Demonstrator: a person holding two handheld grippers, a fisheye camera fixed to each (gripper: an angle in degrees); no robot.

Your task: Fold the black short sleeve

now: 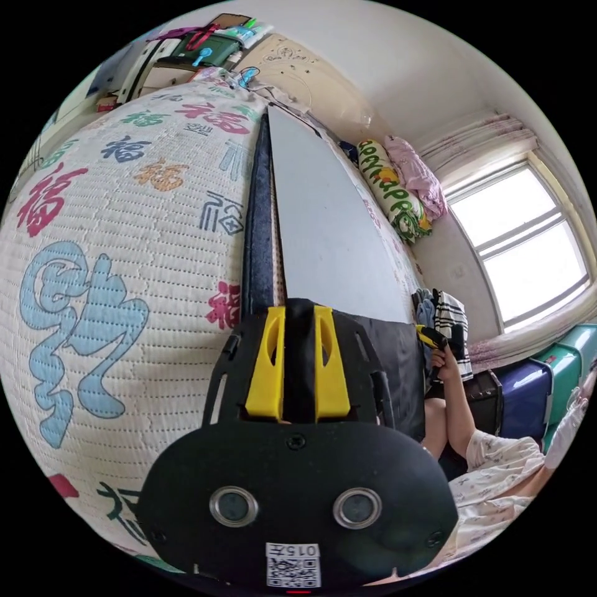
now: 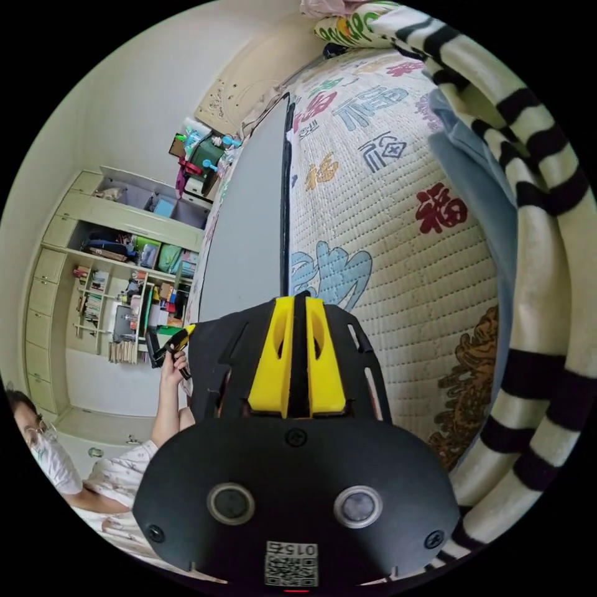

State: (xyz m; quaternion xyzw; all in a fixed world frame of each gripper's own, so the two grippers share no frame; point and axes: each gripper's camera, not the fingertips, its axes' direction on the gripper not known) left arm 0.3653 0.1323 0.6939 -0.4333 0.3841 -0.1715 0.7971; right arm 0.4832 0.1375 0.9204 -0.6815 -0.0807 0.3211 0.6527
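Note:
The black short sleeve shirt hangs over the near edge of a grey board that lies on the bed. My left gripper is shut, with a fold of the black cloth pinched between its yellow jaws. Off to the right, a hand holds my right gripper at the shirt's other end. In the right gripper view, the right gripper is also shut on black cloth. The shirt stretches from there to the left gripper, beside the grey board.
A cream quilted bedspread with coloured characters covers the bed. A striped garment and a blue garment lie close to the right gripper. Rolled bedding, a window, storage boxes and shelves surround the bed. The person sits at its edge.

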